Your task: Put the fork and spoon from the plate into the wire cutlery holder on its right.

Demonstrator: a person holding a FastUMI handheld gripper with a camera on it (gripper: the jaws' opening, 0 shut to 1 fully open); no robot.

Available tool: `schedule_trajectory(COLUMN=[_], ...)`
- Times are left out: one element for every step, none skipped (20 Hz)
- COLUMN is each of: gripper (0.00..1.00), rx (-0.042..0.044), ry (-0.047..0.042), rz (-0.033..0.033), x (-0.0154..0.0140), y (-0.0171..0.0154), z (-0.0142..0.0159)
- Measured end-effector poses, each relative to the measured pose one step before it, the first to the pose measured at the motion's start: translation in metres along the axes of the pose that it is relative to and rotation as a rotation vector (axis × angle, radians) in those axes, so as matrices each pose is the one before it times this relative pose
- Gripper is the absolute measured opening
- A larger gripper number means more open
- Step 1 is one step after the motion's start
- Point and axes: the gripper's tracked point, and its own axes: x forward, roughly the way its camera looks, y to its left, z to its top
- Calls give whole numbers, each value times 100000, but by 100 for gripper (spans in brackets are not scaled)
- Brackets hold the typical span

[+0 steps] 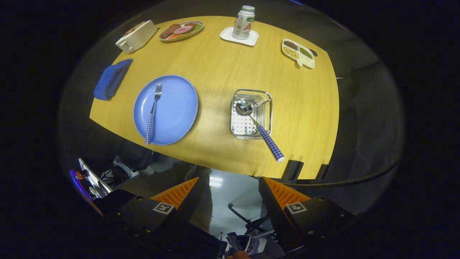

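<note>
A blue plate (172, 108) lies on the wooden table, well beyond my fingers. On it rests a fork (152, 113) with a blue-and-white checked handle, tines pointing away. To the plate's right stands the wire cutlery holder (251, 94). The spoon (260, 131) sits in it, bowl down inside and its checked handle leaning out toward me. My gripper (228, 184) hangs high above the table's near edge, open, with nothing between its fingers.
A blue cloth (111, 78) lies left of the plate. At the table's far side are a white toaster (136, 36), a plate of food (181, 30), a can (244, 22) on a white coaster, and a divided snack dish (299, 53). Floor and clutter show below the near edge.
</note>
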Motion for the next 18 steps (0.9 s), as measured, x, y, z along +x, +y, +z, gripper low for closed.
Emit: schedule_trajectory(gripper=[97, 97, 97, 97, 97, 97, 97, 97, 97, 97, 98, 97, 97, 97, 97, 97, 97, 98], rx=[129, 28, 373, 116, -202, -254, -343, -78, -314, -287, -502, -1063, -800, -874, -332, -256, -18, 268], ry=[-683, -601, -1132, -1202, -1175, -1037, -458, -651, 110, -210, -298, 341, -250, 408, 339, 1087, 707, 1367], rz=[1440, 993, 1037, 1349, 1029, 1113, 803, 1148, 1561, 1584, 772, 1039, 401, 24, 543, 363, 398, 12], x=[191, 214, 228, 301, 270, 328, 341, 337, 404, 448, 425, 476, 436, 498, 779, 594, 591, 647], y=[1190, 1053, 1117, 1224, 1128, 990, 970, 1084, 1162, 1123, 934, 832, 674, 569, 518, 569, 442, 351], z=[-113, -1, 203, 302, 400, 348, 364, 447, 407, 431, 589, 438, 580, 453, 566, 392, 514, 345])
